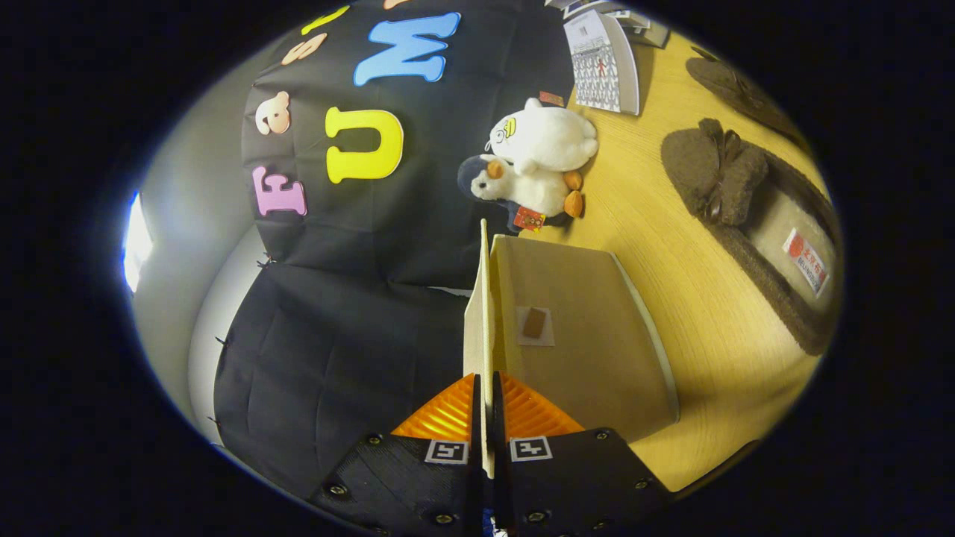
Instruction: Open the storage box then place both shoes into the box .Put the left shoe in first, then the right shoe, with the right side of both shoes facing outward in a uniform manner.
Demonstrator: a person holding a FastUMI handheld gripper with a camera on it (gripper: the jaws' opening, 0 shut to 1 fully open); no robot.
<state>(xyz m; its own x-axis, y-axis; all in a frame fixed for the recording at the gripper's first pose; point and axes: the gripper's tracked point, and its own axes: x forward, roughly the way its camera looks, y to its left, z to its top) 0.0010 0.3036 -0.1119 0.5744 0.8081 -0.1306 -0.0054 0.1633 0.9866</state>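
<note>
Both orange fingers [448, 414] are pressed close, pinching the thin edge of the lid [481, 313] between them. So the gripper [485, 418] has hold of the lid, which stands up like a thin wall running straight ahead from the fingertips. Just beside it lies the box [589, 343], tan, with a small brown patch on its flat face. I cannot tell how wide the box is open, because the lid shows edge-on.

On the wooden table [671, 246], past the box, lie two brown fuzzy shoes. One shoe [753, 224] is near, with a bow on top and a label inside. The other shoe [735, 86] lies farther off. Neither one is in the box.

Two toys [537, 160] sit at the far end of the box, by the black cloth wall. A booklet [604, 63] stands past them.

I think the job has only just begun. The opening step is under way, and maybe not done. Both shoes are left to do: the left one first, then the right one, with their right sides facing out the same way.
</note>
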